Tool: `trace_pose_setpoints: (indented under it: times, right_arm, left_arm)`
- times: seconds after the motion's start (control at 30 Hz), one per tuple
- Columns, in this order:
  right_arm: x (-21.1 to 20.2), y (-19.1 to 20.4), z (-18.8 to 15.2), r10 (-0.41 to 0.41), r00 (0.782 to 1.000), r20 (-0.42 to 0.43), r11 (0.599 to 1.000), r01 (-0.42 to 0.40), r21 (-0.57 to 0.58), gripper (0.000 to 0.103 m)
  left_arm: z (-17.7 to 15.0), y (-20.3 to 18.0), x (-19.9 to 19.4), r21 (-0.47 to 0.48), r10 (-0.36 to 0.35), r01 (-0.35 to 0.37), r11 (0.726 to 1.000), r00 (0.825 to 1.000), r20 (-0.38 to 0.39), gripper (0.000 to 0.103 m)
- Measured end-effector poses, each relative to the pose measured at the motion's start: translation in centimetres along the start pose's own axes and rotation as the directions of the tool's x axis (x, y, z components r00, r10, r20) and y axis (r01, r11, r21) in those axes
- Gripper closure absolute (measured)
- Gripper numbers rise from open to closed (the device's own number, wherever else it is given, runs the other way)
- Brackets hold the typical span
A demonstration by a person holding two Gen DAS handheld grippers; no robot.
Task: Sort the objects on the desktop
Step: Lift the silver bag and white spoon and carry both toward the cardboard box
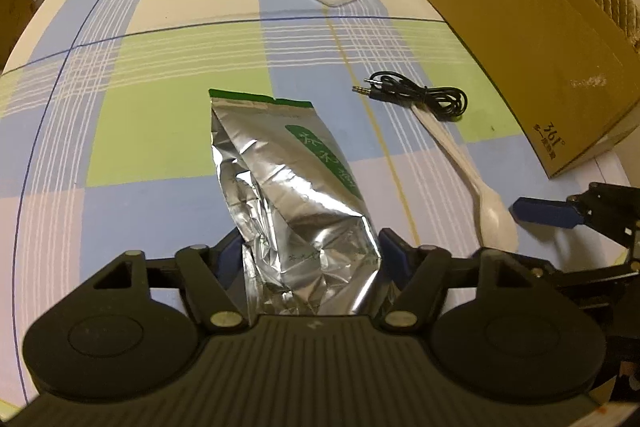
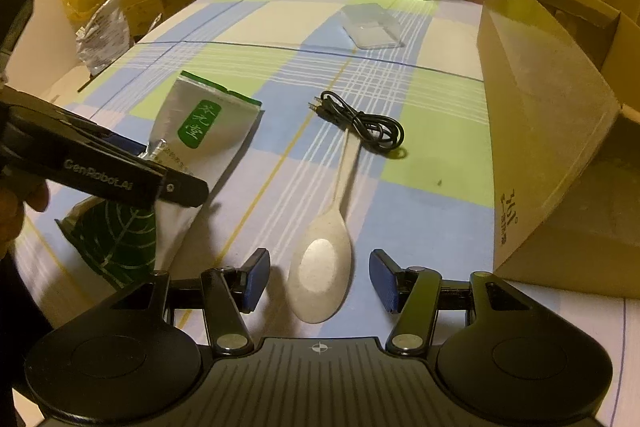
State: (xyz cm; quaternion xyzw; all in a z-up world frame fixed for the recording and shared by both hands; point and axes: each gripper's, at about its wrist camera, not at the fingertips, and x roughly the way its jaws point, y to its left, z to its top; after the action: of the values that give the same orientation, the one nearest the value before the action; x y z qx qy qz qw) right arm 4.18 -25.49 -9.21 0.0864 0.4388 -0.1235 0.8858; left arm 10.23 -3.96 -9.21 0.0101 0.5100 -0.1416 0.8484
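The left gripper pinches the crinkled silver foil pouch between its fingers for lifting, while the right gripper stands wide, the pale beige plastic spoon between its fingers.

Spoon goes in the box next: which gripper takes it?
Right. The right gripper is open with the spoon bowl between its fingers; the left gripper is shut on the foil pouch.

Dim, warm indoor light is tinting both views yellowish; the foil bag is throwing glare, and fisheye distortion is bending the counter edges.
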Motion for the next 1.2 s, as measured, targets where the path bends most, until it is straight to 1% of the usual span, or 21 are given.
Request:
trace_pose_setpoints:
  times: [0.1,0.27,0.3,0.33,0.37,0.4,0.43,0.5,0.67,0.8,0.87,0.93,1.2]
  right_arm:
    - [0.1,0.2,-0.1,-0.014,1.0,0.002,1.0,0.014,0.002,0.051]
    - [0.5,0.7,-0.1,-0.032,0.999,0.01,0.999,0.032,-0.022,0.052]
    - [0.5,0.7,0.0,-0.036,0.999,0.01,0.999,0.036,-0.026,0.056]
    - [0.5,0.8,0.1,-0.042,0.999,0.01,0.999,0.042,-0.033,0.065]
    - [0.5,0.8,0.1,-0.045,0.999,0.01,0.998,0.045,-0.041,0.069]
    - [0.5,0.9,0.2,-0.045,0.999,0.008,0.998,0.046,-0.044,0.072]
    - [0.5,0.9,0.2,-0.047,0.999,0.006,0.998,0.047,-0.046,0.072]
    - [0.4,0.8,0.1,-0.051,0.999,0.006,0.998,0.051,-0.046,0.072]
    - [-0.1,0.5,0.0,-0.032,0.999,0.008,0.999,0.032,-0.029,0.073]
    - [-0.8,0.4,0.2,-0.012,1.0,0.018,1.0,0.013,-0.024,0.073]
    - [-1.1,0.6,0.2,-0.004,1.0,0.022,1.0,0.004,-0.025,0.073]
    - [-1.5,0.7,0.0,0.003,1.0,0.026,1.0,-0.003,-0.025,0.073]
    - [-2.1,0.7,-0.5,-0.001,0.999,0.04,0.999,0.003,-0.034,0.073]
  left_arm:
    - [-0.3,-0.4,-0.5,0.02,0.016,-0.016,1.0,1.0,0.004,0.047]
    - [-1.3,-0.8,-1.1,0.028,0.016,-0.016,0.999,1.0,0.007,0.048]
    - [-1.4,-0.9,-1.1,0.026,0.016,-0.016,1.0,1.0,0.008,0.048]
    - [-1.5,-0.9,-1.1,0.023,0.016,-0.016,1.0,1.0,0.009,0.047]
    - [-1.5,-0.9,-1.1,0.017,0.015,-0.015,1.0,1.0,0.008,0.047]
    - [-1.5,-0.8,-1.0,0.008,0.015,-0.015,1.0,1.0,0.005,0.043]
    - [-1.5,-0.7,-0.9,0.0,0.018,-0.018,1.0,1.0,0.0,0.038]
    - [-1.6,-0.5,-0.7,-0.011,0.026,-0.026,1.0,1.0,-0.005,0.032]
    - [-1.5,-0.1,-0.4,-0.026,0.009,-0.009,1.0,1.0,-0.012,0.031]
    - [-1.3,0.0,-0.3,-0.027,0.004,-0.005,1.0,1.0,-0.011,0.035]
    - [-1.3,-0.1,-0.4,-0.023,0.001,-0.001,1.0,1.0,-0.008,0.04]
    - [-1.4,-0.3,-0.6,-0.02,-0.004,0.004,1.0,1.0,-0.003,0.047]
    - [-2.0,-0.4,-1.6,-0.034,-0.007,0.008,0.999,1.0,0.022,0.054]
